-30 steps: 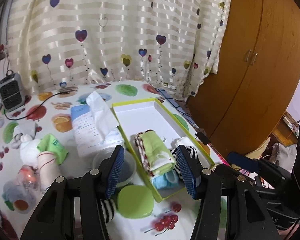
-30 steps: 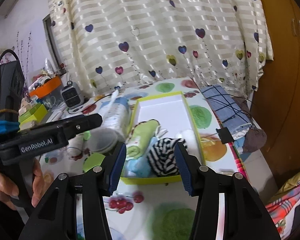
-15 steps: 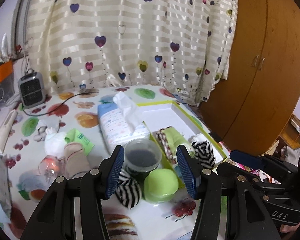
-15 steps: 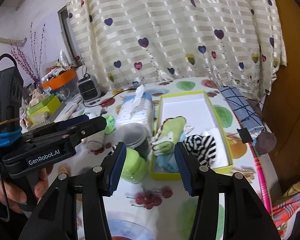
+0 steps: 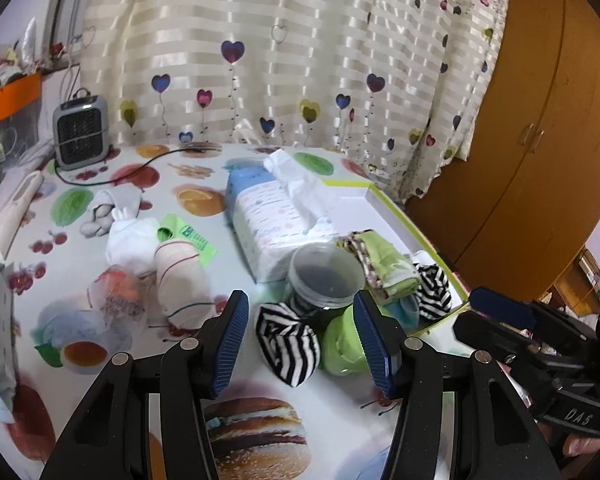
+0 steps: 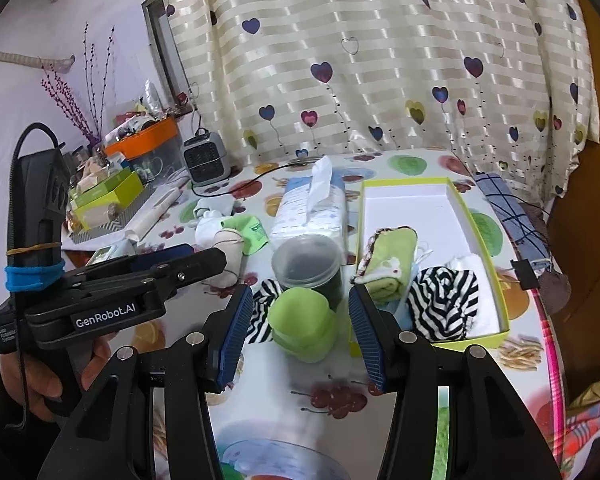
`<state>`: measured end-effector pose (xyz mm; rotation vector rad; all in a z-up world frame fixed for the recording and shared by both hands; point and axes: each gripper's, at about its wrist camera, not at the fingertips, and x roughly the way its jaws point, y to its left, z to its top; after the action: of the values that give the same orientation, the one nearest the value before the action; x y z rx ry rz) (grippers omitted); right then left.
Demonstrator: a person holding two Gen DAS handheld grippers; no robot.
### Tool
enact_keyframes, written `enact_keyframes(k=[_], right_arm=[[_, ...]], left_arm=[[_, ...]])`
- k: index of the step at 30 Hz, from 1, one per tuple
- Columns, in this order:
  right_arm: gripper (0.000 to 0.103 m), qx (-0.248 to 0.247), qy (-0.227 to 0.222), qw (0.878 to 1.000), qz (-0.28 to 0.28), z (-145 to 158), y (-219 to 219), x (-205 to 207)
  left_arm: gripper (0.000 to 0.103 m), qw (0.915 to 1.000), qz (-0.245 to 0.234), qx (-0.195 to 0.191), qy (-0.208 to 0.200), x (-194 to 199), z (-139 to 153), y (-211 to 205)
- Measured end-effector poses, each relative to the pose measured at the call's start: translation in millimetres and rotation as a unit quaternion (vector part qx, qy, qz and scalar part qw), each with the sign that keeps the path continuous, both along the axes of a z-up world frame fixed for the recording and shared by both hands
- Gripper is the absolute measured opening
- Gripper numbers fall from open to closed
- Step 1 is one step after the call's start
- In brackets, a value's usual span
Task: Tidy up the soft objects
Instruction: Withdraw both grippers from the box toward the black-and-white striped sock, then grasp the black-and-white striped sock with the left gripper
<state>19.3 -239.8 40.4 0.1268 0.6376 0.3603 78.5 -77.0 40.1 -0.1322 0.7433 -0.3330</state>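
Reaching for the striped sock [image 5: 287, 342] lying outside the green-rimmed box [image 6: 485, 220], centre the left gripper [image 5: 300, 340], wide and empty, avoiding the green lid [image 5: 342, 346]; right gripper [image 6: 300, 330] also wide, empty

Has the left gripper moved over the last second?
Yes. The left gripper shifted leftward: its jaws framed the socks in the green-rimmed box, and now frame the striped sock on the table, nearer the heater.

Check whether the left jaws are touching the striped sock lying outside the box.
Apart. The left wrist view shows the left gripper open, bare tablecloth between each pad and the striped sock.
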Motion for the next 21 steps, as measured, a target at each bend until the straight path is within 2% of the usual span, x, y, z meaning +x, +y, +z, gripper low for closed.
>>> enact_keyframes(k=[8,21], right_arm=[[0.051,0.006,0.004,1.0,0.002,-4,0,3],[0.051,0.012,0.015,1.0,0.006,-13,-2,9]], left_arm=[[0.054,0.9992,0.011,0.002,0.04,10,-27,12],[0.054,0.9958,-0.006,0.015,0.09,31,-72,-2]])
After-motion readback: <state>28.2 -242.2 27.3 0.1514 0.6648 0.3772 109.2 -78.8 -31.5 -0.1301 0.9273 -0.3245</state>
